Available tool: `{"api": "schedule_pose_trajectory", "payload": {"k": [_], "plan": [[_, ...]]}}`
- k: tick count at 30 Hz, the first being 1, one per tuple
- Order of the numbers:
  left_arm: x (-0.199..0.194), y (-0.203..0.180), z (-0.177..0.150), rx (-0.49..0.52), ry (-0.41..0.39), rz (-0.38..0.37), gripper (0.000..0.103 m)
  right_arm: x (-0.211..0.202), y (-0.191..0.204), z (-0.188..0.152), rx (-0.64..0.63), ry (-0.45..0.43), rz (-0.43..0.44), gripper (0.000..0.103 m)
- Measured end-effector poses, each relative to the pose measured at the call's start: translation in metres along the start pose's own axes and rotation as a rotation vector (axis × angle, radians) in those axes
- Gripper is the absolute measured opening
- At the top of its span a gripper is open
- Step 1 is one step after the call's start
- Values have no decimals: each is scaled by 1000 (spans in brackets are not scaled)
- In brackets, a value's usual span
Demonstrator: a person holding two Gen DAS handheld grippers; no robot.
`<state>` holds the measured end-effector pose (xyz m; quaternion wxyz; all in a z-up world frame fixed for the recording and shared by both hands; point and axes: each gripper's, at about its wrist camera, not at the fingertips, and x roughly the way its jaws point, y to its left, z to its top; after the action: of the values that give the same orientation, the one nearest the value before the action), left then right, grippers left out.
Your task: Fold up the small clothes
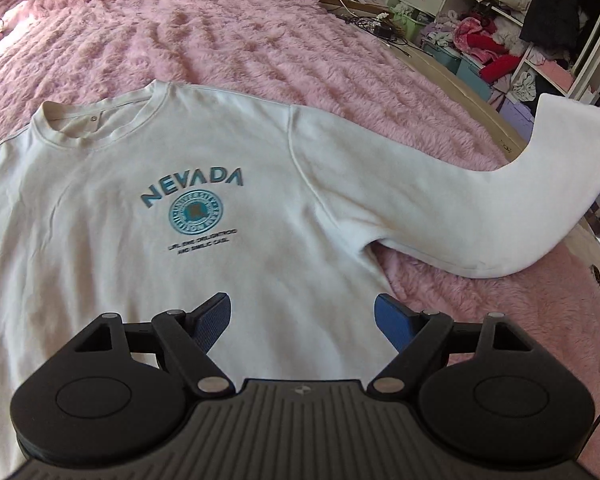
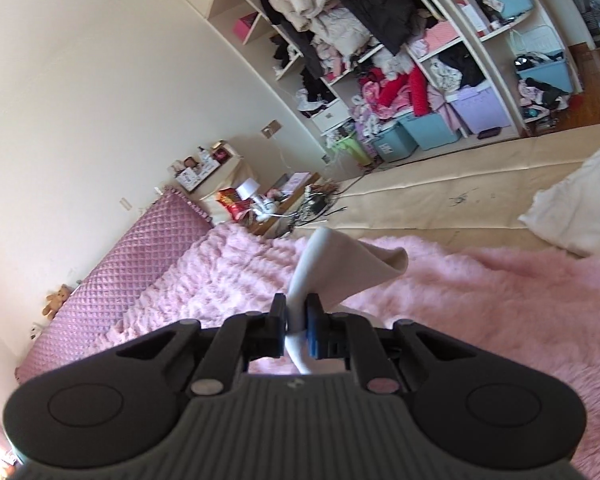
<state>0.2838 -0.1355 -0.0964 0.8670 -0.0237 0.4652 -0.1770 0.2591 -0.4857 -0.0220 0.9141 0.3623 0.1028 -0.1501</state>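
Right gripper (image 2: 297, 322) pinches the soft, limp sweatshirt (image 1: 148, 184) sleeve (image 1: 480, 208) near its cuff, a sensible hold; left gripper (image 1: 303, 320) hovers wide open, empty.

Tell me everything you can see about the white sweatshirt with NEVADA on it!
The white sweatshirt lies front-up on the fluffy pink blanket. It looks soft and thick, with a ribbed round collar, teal NEVADA lettering, a round teal seal and small dark words below. One long sleeve is lifted off the blanket, its end pinched in the shut right gripper. The left gripper hovers open above the lower body, not gripping it.
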Motion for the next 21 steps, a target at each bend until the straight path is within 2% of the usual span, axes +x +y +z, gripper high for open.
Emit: {"api": "schedule_pose_trajectory", "payload": {"k": [5, 10, 12, 15, 18, 21], "plan": [[-52, 69, -28, -85, -29, 22, 96, 1, 86, -40, -40, 41, 122, 4], [-94, 138, -55, -207, -81, 51, 96, -2, 175, -108, -107, 122, 246, 4], [-107, 167, -65, -253, -101, 90, 96, -5, 206, -143, -133, 151, 286, 4], [-119, 210, -81, -352, -114, 116, 96, -2, 247, -200, -150, 251, 359, 4], [-130, 245, -98, -431, -132, 155, 96, 0, 273, -264, -200, 355, 403, 4], [-135, 272, -111, -487, -142, 174, 96, 2, 286, -325, -261, 469, 406, 4]]}}
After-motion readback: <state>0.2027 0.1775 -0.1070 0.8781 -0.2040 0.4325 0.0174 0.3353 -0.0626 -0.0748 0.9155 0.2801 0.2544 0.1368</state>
